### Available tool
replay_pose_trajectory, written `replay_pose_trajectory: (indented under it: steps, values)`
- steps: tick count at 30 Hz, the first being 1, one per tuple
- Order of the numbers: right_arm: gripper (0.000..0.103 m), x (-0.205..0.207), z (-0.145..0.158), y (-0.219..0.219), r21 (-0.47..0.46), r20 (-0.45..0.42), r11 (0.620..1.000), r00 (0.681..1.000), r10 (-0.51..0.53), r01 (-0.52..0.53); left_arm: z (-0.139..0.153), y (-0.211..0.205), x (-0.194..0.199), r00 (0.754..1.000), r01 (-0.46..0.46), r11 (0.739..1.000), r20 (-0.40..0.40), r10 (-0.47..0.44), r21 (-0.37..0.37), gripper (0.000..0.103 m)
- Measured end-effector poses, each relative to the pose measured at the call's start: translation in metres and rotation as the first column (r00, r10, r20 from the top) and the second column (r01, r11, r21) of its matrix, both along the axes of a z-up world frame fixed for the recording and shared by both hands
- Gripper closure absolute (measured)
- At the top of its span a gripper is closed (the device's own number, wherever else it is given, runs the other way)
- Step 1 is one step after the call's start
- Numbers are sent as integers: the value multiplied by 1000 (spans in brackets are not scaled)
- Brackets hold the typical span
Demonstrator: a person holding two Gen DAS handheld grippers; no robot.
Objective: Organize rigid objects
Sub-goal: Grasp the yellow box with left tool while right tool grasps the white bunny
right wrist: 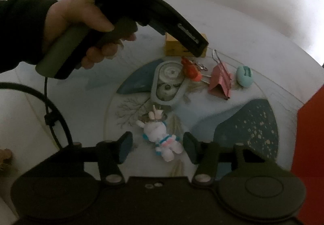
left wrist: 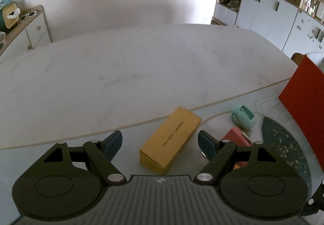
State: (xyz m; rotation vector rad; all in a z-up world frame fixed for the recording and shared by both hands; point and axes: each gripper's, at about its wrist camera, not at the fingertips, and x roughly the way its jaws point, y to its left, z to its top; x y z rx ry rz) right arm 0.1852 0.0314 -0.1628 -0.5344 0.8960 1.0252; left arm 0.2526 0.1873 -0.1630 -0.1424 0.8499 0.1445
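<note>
Right tool [right wrist: 158,147] is straddling the rabbit toy [right wrist: 162,137] on the table [right wrist: 85,103], fingers apart, pads not yet touching. Left tool [left wrist: 160,143] is hovering open over the yellow box [left wrist: 170,139], nothing gripped. Advisable: centre the toy's body between the pads before pressing, avoiding the thin ears. Box lettering is showing but staying illegible; the left tool's body [right wrist: 154,10] is bearing letters "DA", remainder cut off.
</note>
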Motion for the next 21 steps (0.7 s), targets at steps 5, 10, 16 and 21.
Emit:
replay_pose_trajectory:
  steps: [5,10,16,21]
  values:
    - [59,4,1,1,5,9,1000,1000,9,-9,-5,1,2,1000,4,1000,-5,-4,11,22]
    - [60,5,0,2,3,18,1000,1000,16,-16,-7,2,3,1000,6,1000,-1,-6,11,25]
    - [60,4,0,3,-3,26,1000,1000,13,-13,-8,-2,3,1000,32,999,0,-32,15,45]
    - [60,4,0,-4,-1,23,1000,1000,-20,20,-8,-6,0,999,53,998,-7,-53,34,58]
